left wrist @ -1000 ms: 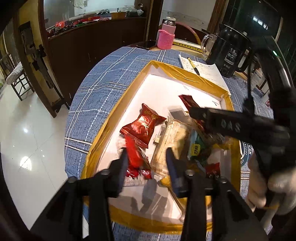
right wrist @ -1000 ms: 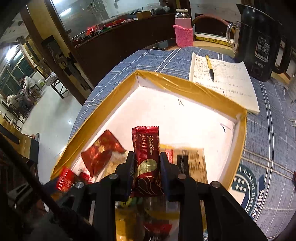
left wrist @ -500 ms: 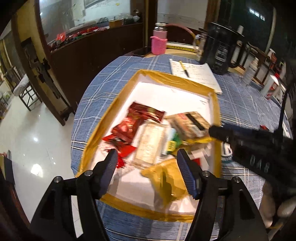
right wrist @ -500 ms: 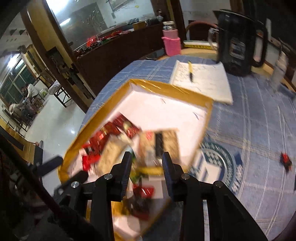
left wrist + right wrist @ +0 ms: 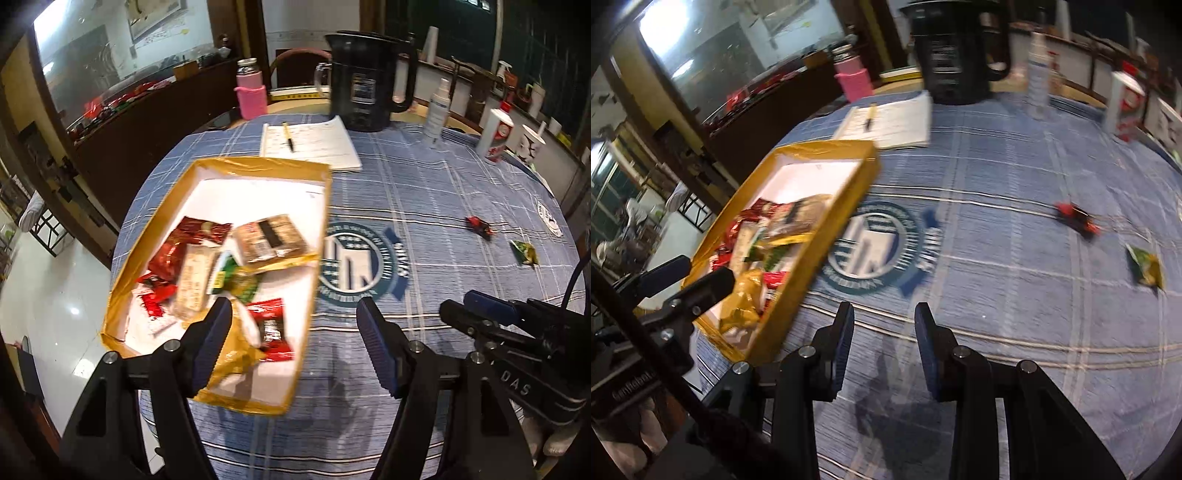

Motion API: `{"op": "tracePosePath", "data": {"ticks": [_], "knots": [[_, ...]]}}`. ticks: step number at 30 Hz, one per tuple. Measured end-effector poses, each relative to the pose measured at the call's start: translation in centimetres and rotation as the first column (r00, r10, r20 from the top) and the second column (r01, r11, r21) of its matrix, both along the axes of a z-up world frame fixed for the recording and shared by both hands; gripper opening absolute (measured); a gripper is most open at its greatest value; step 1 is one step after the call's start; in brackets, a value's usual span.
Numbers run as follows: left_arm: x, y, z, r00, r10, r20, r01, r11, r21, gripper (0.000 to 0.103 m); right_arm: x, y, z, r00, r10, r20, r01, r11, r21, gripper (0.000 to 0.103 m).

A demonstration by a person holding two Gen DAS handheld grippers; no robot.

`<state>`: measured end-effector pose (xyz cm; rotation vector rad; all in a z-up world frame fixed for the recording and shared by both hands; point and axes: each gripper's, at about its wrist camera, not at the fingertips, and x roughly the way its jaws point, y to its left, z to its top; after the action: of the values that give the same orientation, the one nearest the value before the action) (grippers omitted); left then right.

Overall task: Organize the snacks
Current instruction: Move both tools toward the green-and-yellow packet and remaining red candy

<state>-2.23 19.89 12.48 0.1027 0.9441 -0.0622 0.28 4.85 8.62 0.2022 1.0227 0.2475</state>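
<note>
A yellow-rimmed tray (image 5: 258,162) with a white floor holds several snack packets: red ones (image 5: 201,229), a brown one (image 5: 271,238), a green one (image 5: 236,280) and a crumpled yellow one (image 5: 236,354). Two snacks lie loose on the blue cloth at the right, a red one (image 5: 479,225) and a green one (image 5: 524,253). My left gripper (image 5: 293,310) hangs over the tray's right rim, its jaws opening with nothing between them. My right gripper (image 5: 884,312) is open and empty over bare cloth, right of the tray (image 5: 831,221). From there the red snack (image 5: 1076,216) and green snack (image 5: 1145,266) are ahead to the right.
A black jug (image 5: 364,81), a pink bottle (image 5: 251,92), a notepad with a pen (image 5: 310,144), a spray bottle (image 5: 437,110) and paper cups (image 5: 496,133) stand along the far side. The round table's edge drops to a shiny floor on the left.
The right gripper has let go of the dark red packet. Both grippers have swung right, off the tray and over the cloth. The left jaws stand wider.
</note>
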Motion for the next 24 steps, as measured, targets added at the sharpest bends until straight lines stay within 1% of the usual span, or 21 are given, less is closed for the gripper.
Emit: {"op": "tracePosePath", "data": {"ticks": [5,11,17,24], "knots": [[-0.6,-2.6,0.4,1.0,-0.005,-0.004,0.005,1.0,0.016,0.071,-1.5,-4.2,0.2,0.999,-0.053,0.007,0.053,0.999,0.002,0.034],[-1.3,-5.4,0.6,1.0,-0.016,-0.016,0.017,0.999,0.041,0.072,-3.2,-8.3,-0.2,0.994,-0.107,0.004,0.107,0.994,0.014,0.034],[-1.8,-7.9,0.7,0.999,-0.034,-0.023,0.035,0.997,0.063,0.072,-4.2,-11.7,-0.5,0.989,-0.146,0.004,0.146,0.989,0.02,0.034],[-1.6,-10.1,0.5,0.998,-0.054,-0.036,0.057,0.996,0.068,0.073,-4.7,-15.4,-1.3,0.983,-0.183,-0.008,0.183,0.983,0.013,0.034]]}}
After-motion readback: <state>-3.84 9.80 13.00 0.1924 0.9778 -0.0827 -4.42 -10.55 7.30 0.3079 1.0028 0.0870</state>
